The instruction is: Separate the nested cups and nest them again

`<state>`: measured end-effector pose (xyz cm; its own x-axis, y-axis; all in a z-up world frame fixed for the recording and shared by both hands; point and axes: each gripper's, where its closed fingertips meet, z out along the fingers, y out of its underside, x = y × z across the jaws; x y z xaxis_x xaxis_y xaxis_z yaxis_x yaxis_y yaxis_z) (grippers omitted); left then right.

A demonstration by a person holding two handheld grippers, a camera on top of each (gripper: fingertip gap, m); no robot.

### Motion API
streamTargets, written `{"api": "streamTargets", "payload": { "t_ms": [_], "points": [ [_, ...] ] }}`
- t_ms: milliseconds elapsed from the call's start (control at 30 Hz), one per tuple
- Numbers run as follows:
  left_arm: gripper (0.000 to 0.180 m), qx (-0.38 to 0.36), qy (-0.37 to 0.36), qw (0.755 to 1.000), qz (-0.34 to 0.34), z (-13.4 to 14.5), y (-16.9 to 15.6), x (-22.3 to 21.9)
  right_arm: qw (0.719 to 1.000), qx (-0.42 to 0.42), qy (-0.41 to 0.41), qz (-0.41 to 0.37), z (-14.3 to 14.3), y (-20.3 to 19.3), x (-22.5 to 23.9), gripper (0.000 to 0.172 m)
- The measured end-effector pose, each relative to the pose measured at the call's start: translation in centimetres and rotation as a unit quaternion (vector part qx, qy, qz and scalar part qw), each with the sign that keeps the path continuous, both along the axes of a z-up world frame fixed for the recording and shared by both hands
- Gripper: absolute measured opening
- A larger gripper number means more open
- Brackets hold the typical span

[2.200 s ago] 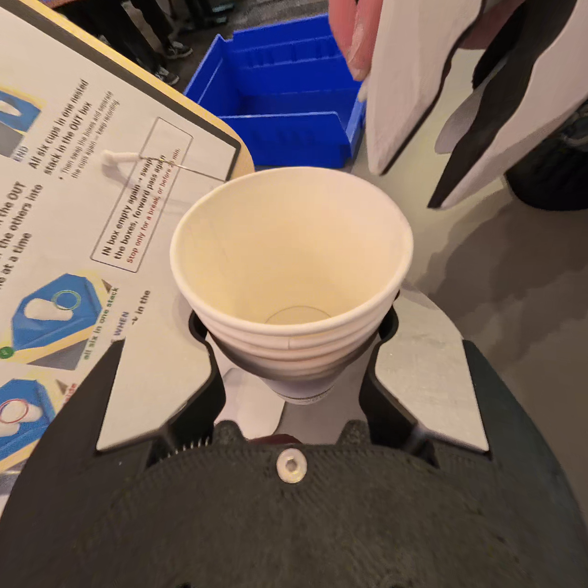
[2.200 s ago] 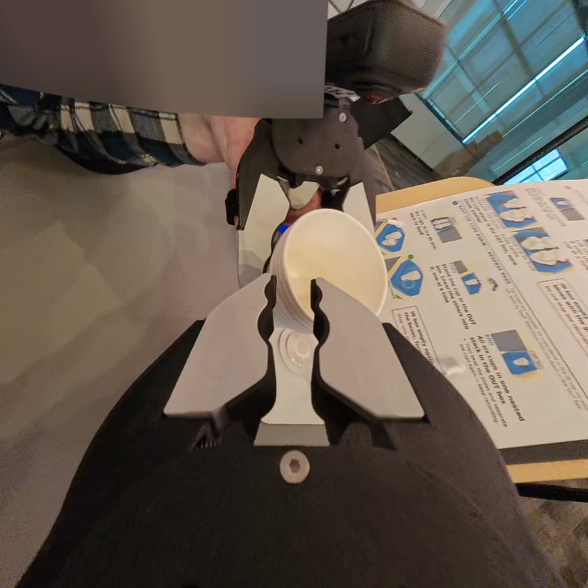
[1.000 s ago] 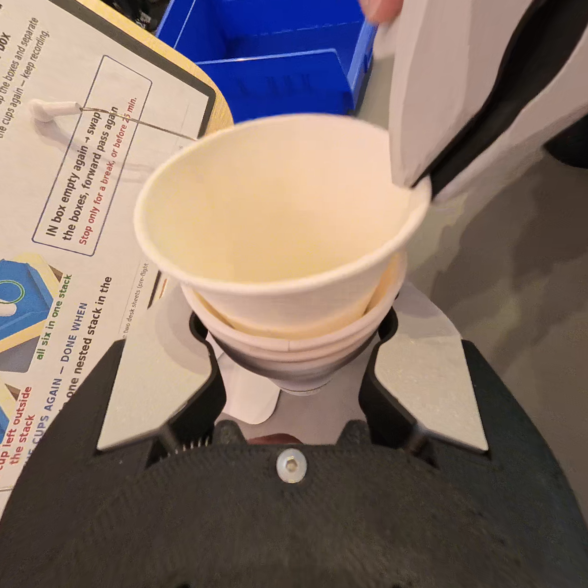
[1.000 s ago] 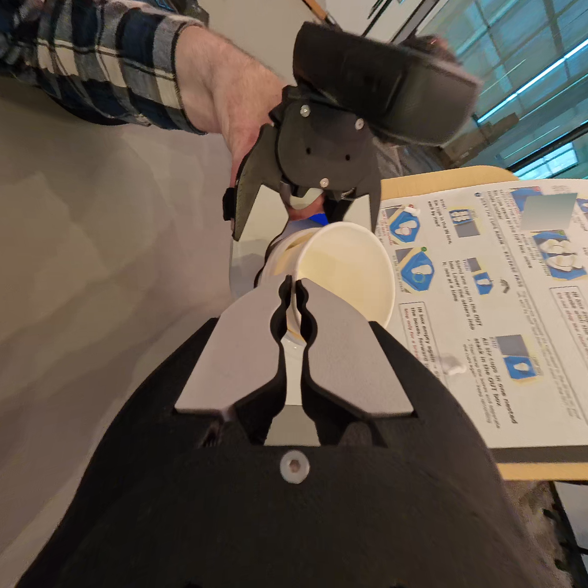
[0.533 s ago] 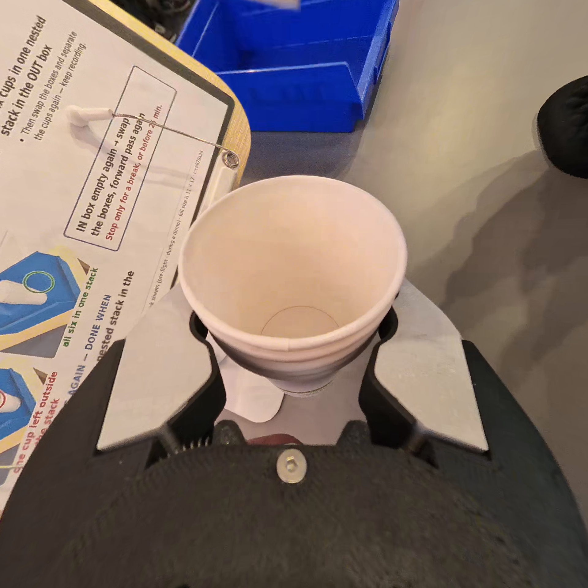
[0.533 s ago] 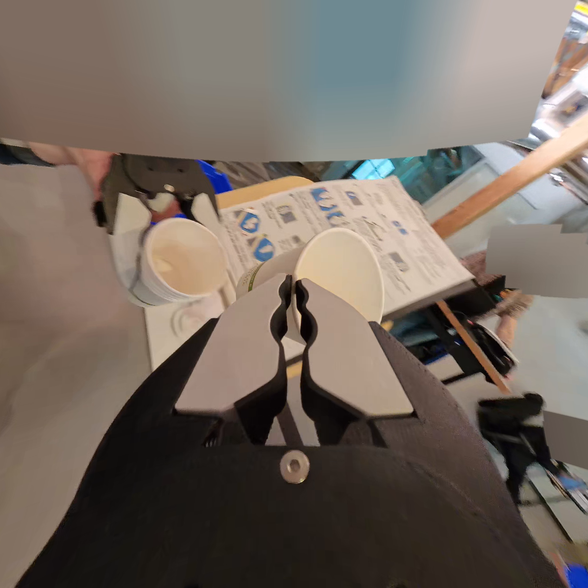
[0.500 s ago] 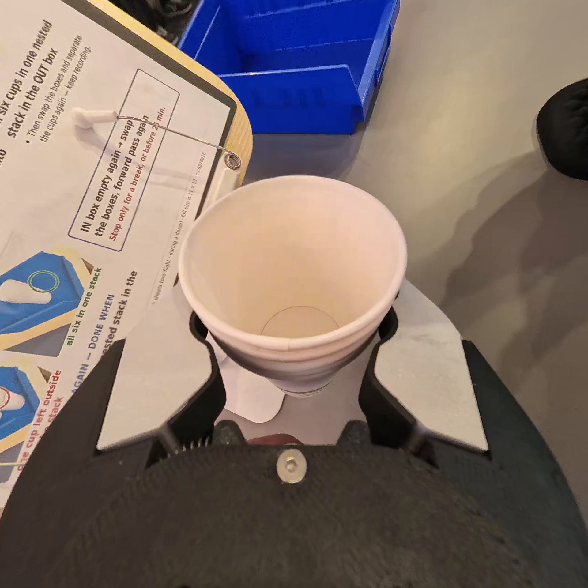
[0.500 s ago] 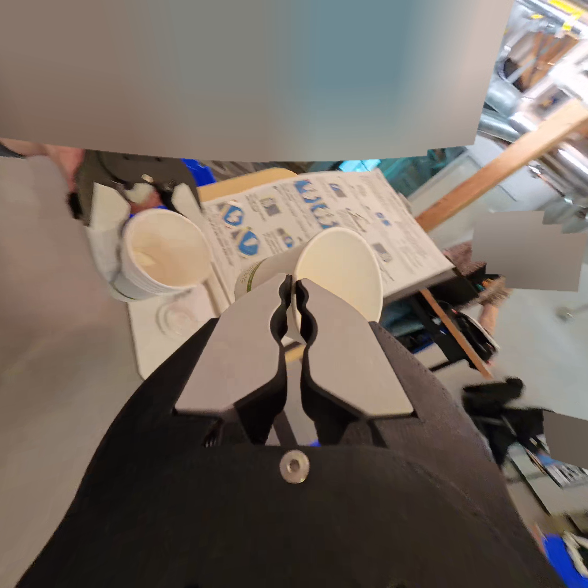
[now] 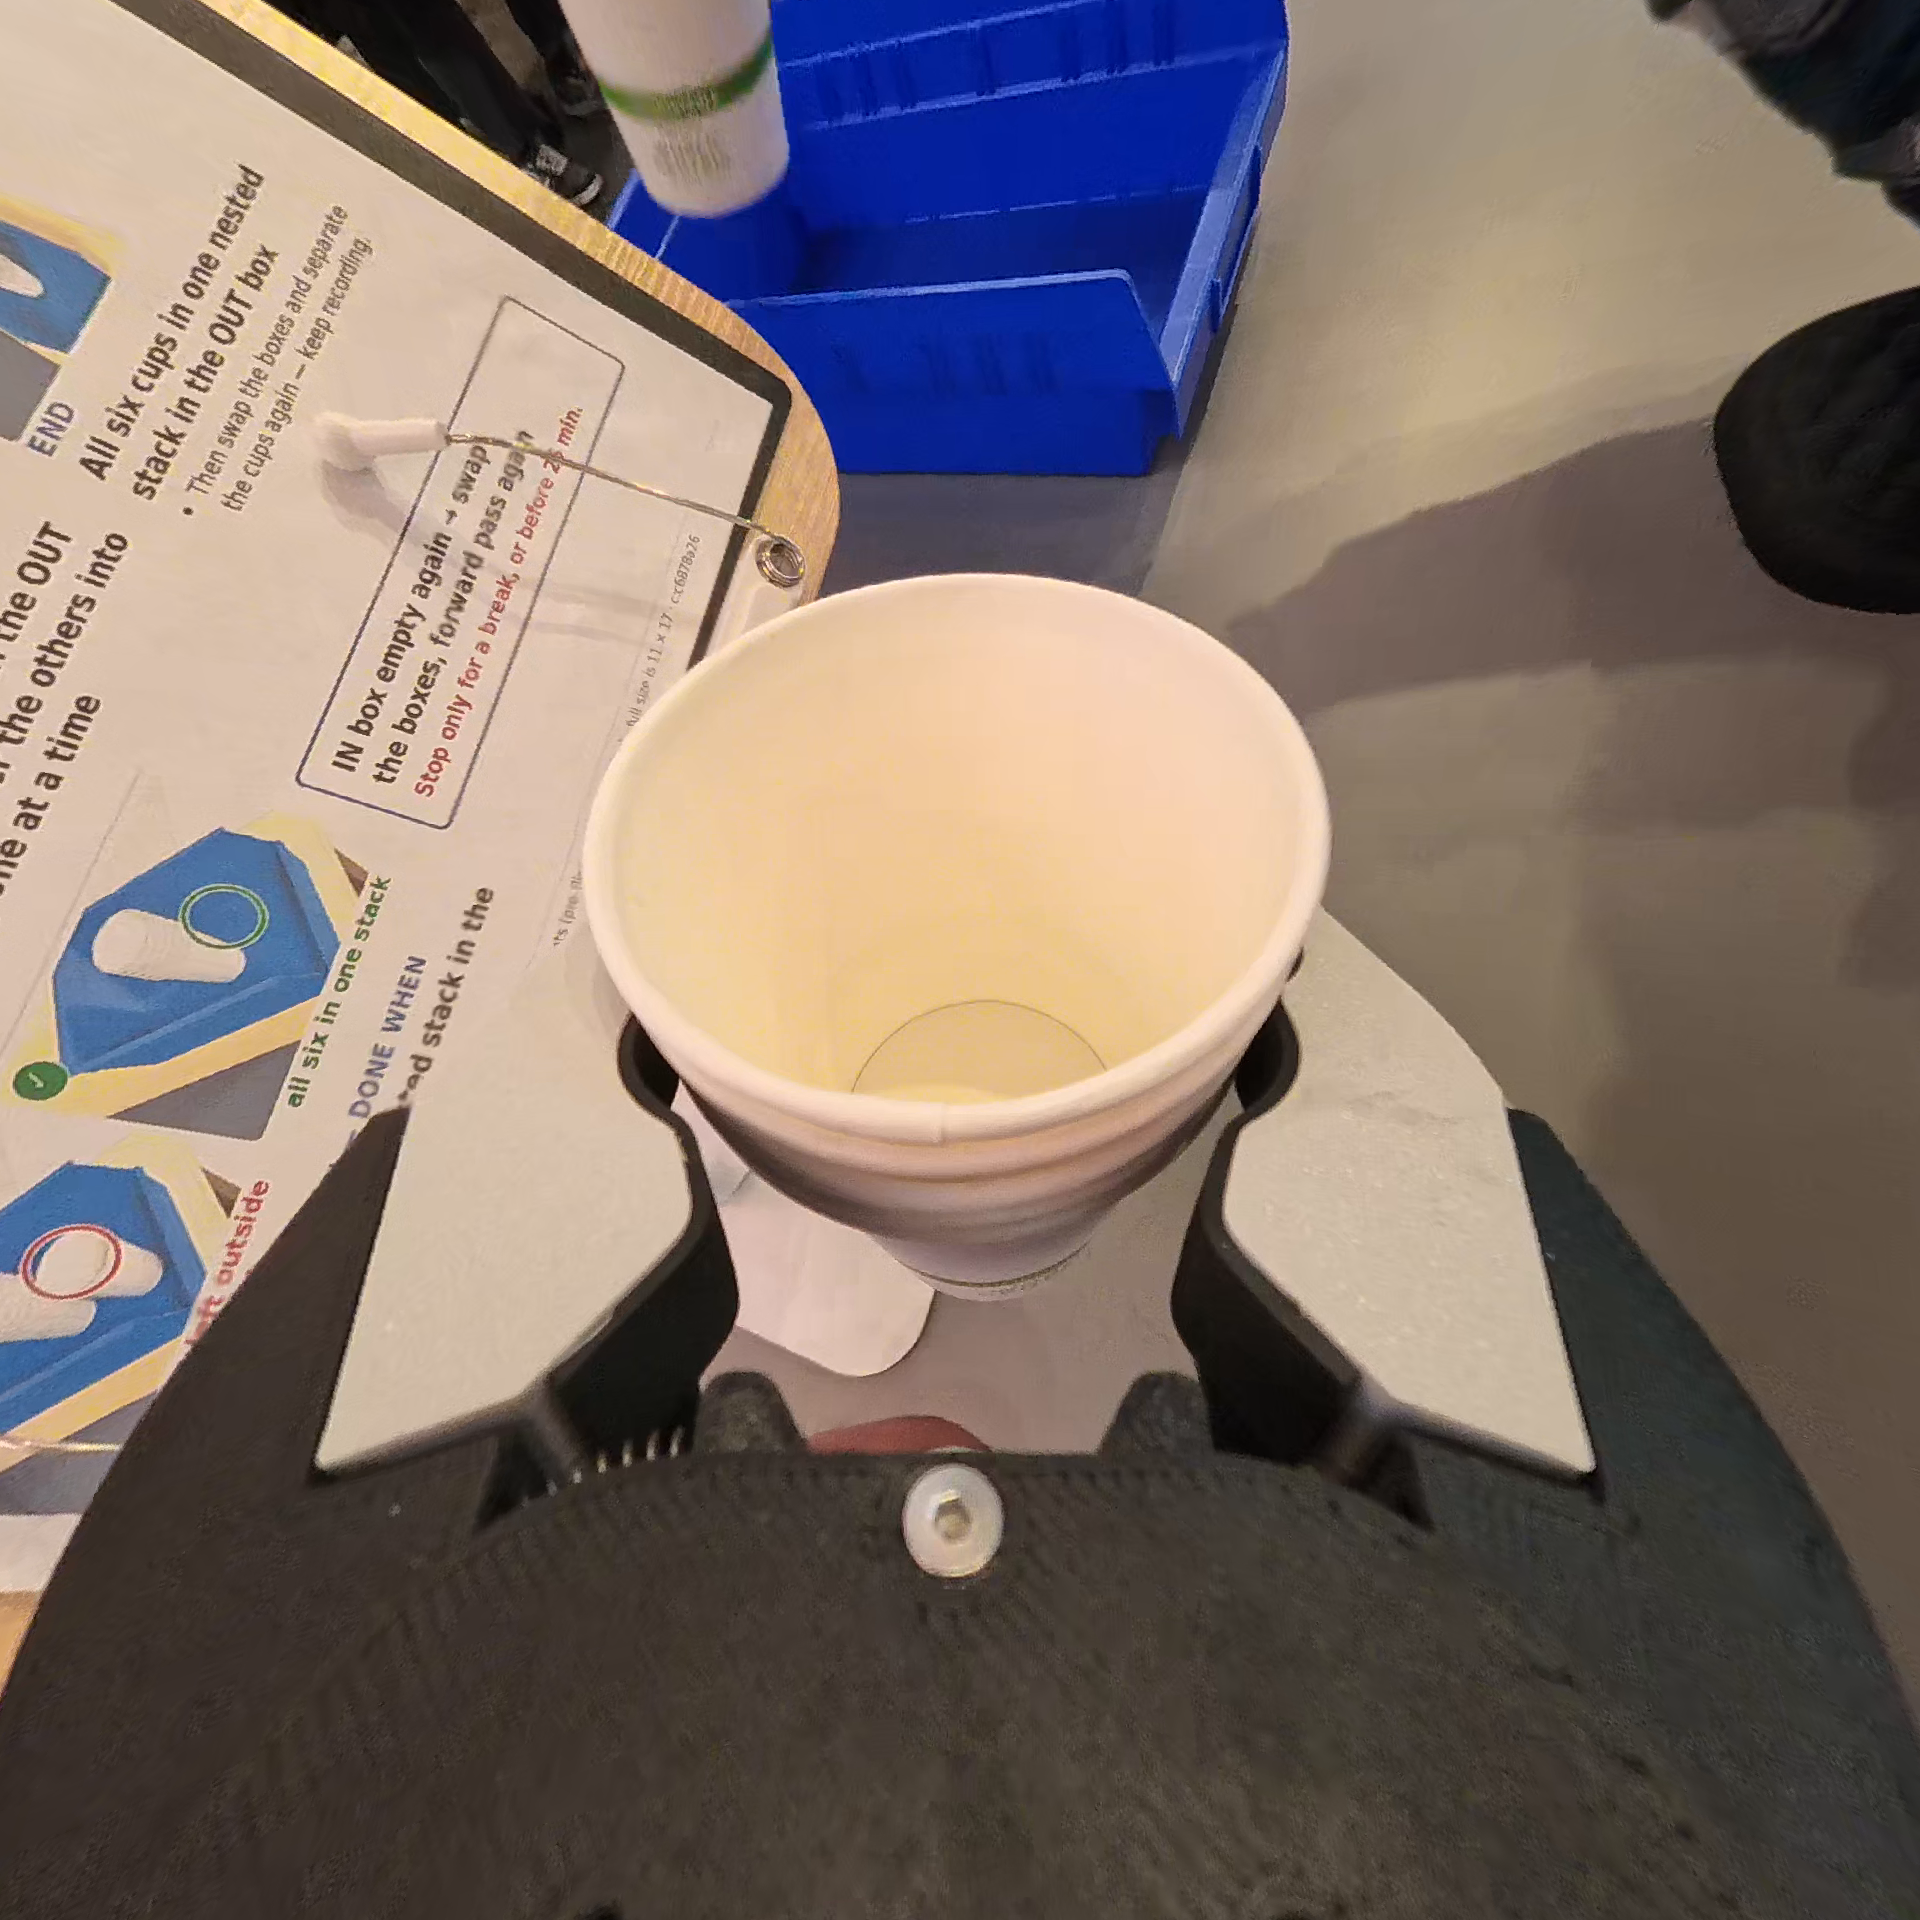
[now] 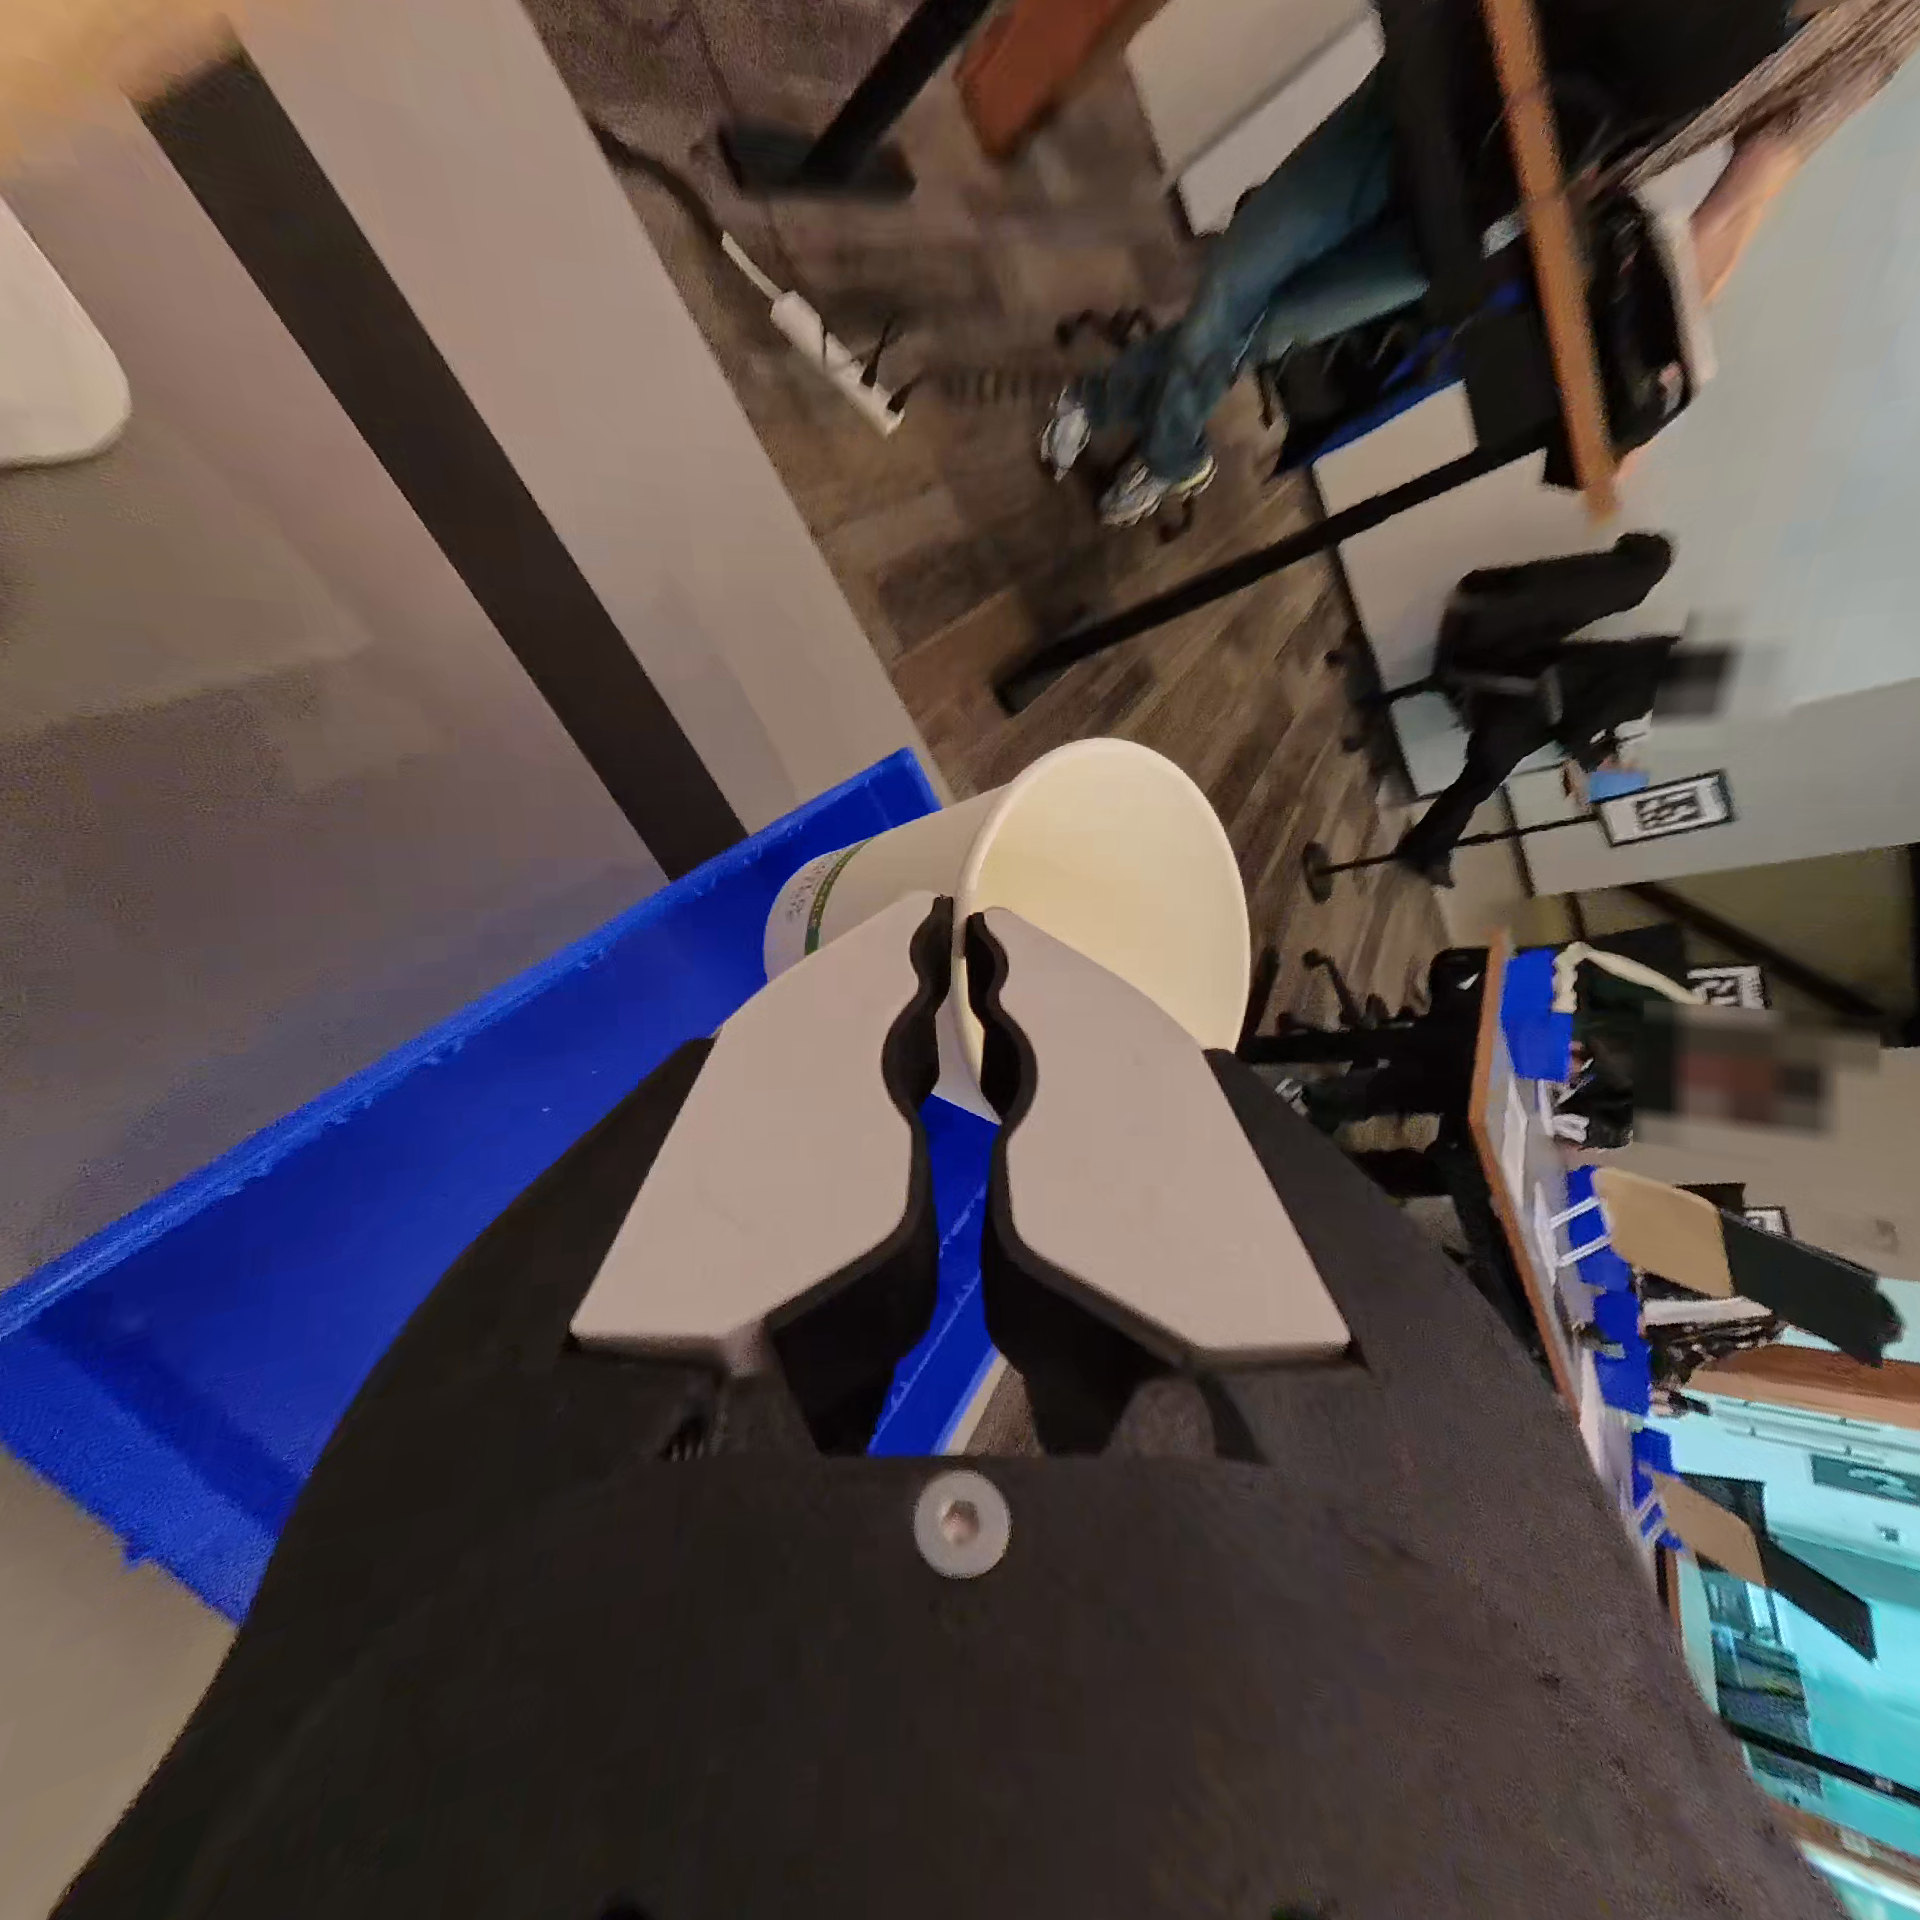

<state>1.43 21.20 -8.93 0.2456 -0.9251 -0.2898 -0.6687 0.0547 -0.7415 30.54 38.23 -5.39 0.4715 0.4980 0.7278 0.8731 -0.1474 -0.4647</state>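
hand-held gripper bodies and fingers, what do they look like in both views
Both match: the left hand-held gripper and right hand-held gripper have a rough black textured body, one silver screw at its middle, flat light grey finger plates and wavy black inner pads. No cables, sleeves or markings show.

left gripper (image 9: 956, 1049): jaws spread wide, its grey fingers (image 9: 1382, 1174) cradling a stack of nested white paper cups (image 9: 956, 883) from both sides, mouth facing the camera.
right gripper (image 10: 956, 935): jaws nearly together, fingertips (image 10: 1049, 966) pinching the wall of a single white paper cup (image 10: 1101, 883), one inside the rim, one outside; cup held tilted sideways.
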Motion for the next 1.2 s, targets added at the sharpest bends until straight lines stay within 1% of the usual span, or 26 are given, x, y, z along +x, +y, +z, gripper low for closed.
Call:
{"api": "streamTargets", "payload": {
  "t_ms": [133, 300, 500, 567, 700, 767, 867, 933, 967, 1033, 1100, 1133, 1200],
  "points": [
    [0.107, 0.002, -0.003, 1.0, 0.004, 0.2, 0.2, -0.4, 0.998, -0.047, -0.025, -0.018, -4.3, 2.8, 0.9, 0.003],
    [0.108, 0.001, -0.003, 1.0, 0.006, 0.2, 0.5, -0.7, 0.994, -0.096, -0.036, -0.025, -8.1, 4.5, 1.2, 0.003],
    [0.107, -0.001, -0.002, 1.0, 0.006, 0.1, 0.5, -0.7, 0.991, -0.127, -0.023, -0.026, -10.2, 5.0, 1.2, 0.003],
    [0.107, -0.001, -0.001, 1.0, 0.005, 0.0, 0.5, -0.6, 0.99, -0.135, -0.03, -0.029, -10.7, 5.0, 1.5, 0.003],
    [0.107, -0.001, -0.002, 1.0, 0.005, 0.0, 0.5, -0.6, 0.99, -0.135, -0.023, -0.029, -11.1, 5.3, 1.2, 0.005],
    [0.107, -0.002, -0.001, 1.0, 0.005, 0.0, 0.5, -0.6, 0.99, -0.134, -0.023, -0.036, -10.9, 5.3, 1.3, 0.024],
    [0.107, -0.003, -0.001, 1.0, 0.006, -0.1, 0.6, -0.6, 0.99, -0.13, -0.017, -0.044, -9.9, 4.7, 1.7, 0.032],
    [0.107, -0.003, -0.003, 1.0, 0.009, 0.0, 0.7, -0.7, 0.993, -0.1, -0.021, -0.056, -7.8, 3.8, 2.0, 0.037],
    [0.107, -0.003, -0.005, 1.0, 0.011, 0.0, 0.8, -0.8, 0.996, -0.081, -0.012, -0.045, -6.3, 3.0, 1.2, 0.036],
    [0.107, -0.006, -0.013, 1.0, 0.014, 0.2, 1.0, -0.8, 0.998, -0.056, 0.026, 0.011, -3.3, 0.4, -2.1, 0.032],
    [0.107, -0.019, -0.026, 0.999, 0.012, 0.4, 1.0, -0.8, 0.994, -0.046, 0.057, 0.087, -0.6, -3.2, -6.6, 0.027],
    [0.107, -0.024, -0.031, 0.999, 0.014, 0.5, 1.1, -0.8, 0.988, -0.043, 0.071, 0.132, 0.5, -5.3, -9.2, 0.025],
    [0.107, -0.038, -0.038, 0.998, 0.013, 0.4, 1.0, -0.8, 0.965, -0.046, 0.097, 0.239, 2.2, -10.1, -14.8, 0.022]
  ]
}}
